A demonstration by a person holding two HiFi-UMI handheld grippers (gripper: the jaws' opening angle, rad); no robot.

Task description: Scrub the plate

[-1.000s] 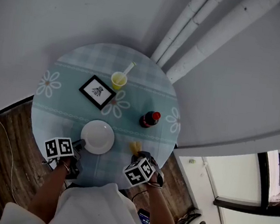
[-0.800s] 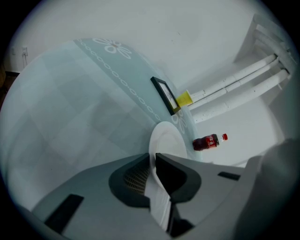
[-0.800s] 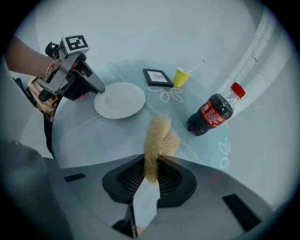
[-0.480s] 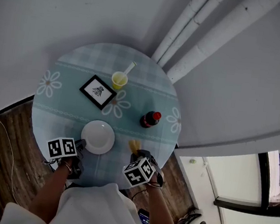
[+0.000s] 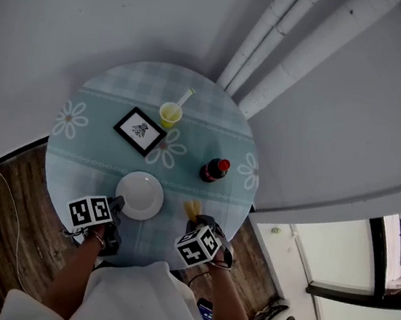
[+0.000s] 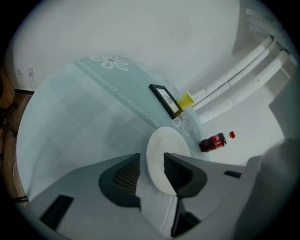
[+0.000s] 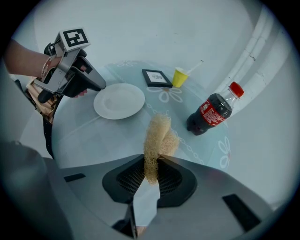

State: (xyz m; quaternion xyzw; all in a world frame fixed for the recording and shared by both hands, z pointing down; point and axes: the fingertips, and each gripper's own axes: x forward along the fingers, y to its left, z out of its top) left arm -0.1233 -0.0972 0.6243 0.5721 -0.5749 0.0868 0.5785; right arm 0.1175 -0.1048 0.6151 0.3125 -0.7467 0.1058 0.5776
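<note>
Plate at the near edge of the round bench, a gripper on either side.
Plate [image 5: 139,195], white and bare, lies flat on the cloth-covered bench [image 5: 84,155] by its near edge, a little left of the middle. The left gripper [image 5: 115,205] meets its near-left rim: the jaws are opening, and the rim stands between them with a gap showing at one pad. The right gripper [image 5: 195,224] is just right of the plate by the same edge, its jaws clamped on a tuft of pale yellow fibrous scrubber [image 7: 157,140], which juts ahead of them, apart from the plate. Farther in, a dark cola bottle [image 5: 214,170] with a red cap stands toward the right edge, a black picture frame [image 5: 139,131] sits beyond the plate, and a yellow cup [image 5: 169,114] with a straw stands toward the far edge.
</note>
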